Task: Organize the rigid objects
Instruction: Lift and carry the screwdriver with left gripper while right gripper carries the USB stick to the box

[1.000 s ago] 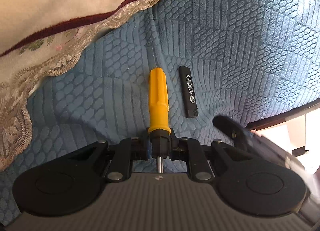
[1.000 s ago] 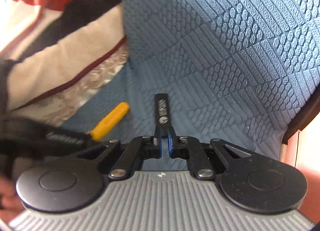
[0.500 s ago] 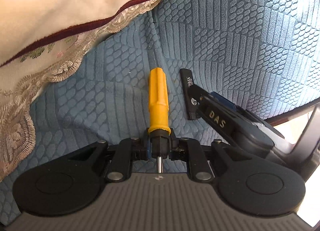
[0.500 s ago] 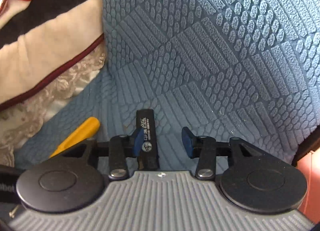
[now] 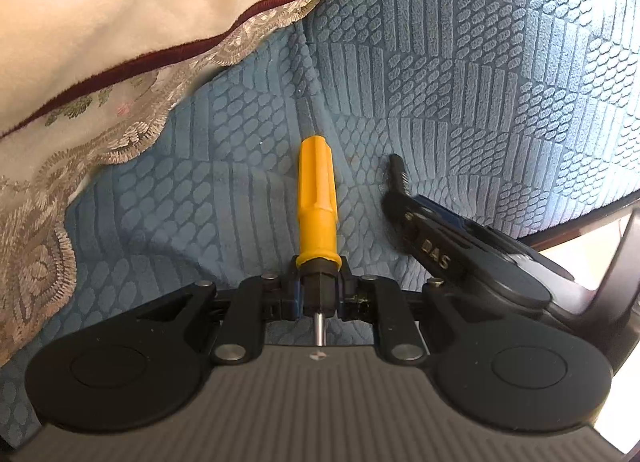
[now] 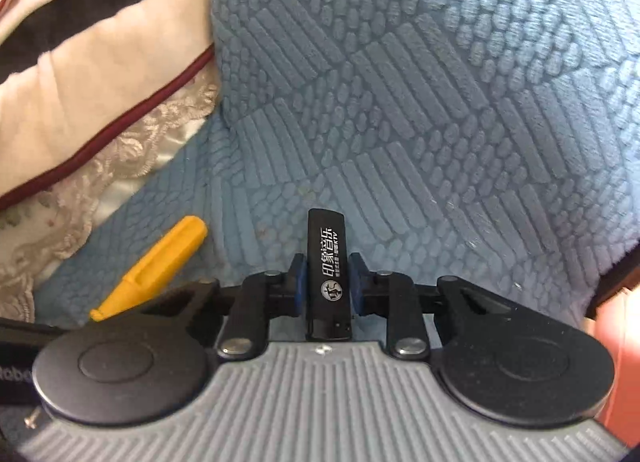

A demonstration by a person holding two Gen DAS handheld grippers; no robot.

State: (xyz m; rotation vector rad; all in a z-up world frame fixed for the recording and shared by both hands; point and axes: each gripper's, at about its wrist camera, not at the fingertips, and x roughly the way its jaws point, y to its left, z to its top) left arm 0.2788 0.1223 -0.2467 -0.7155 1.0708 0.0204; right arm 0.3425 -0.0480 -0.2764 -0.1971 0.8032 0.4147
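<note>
A screwdriver with a yellow handle (image 5: 318, 198) lies on the blue quilted seat cover (image 5: 480, 62). My left gripper (image 5: 319, 294) is shut on its black collar, and the metal shaft pokes back toward the camera. A black lighter (image 6: 326, 246) with white print sits between the blue pads of my right gripper (image 6: 328, 282). Its jaws are closing, and both pads touch the lighter's sides. From the left wrist view, the right gripper (image 5: 404, 206) covers most of the lighter (image 5: 397, 166), leaving only the far tip showing. The yellow handle (image 6: 156, 266) also shows to the left in the right wrist view.
A cream cushion with maroon piping and lace trim (image 5: 120, 22) overhangs the seat at the left, close to the screwdriver. Red and black fabric (image 6: 80, 2) lies behind it. The seat's dark edge (image 5: 580, 226) runs at the right.
The right gripper came down over the lighter, opened around it, then closed onto its sides. In the left wrist view it now covers most of the lighter. The left gripper and screwdriver stayed put.
</note>
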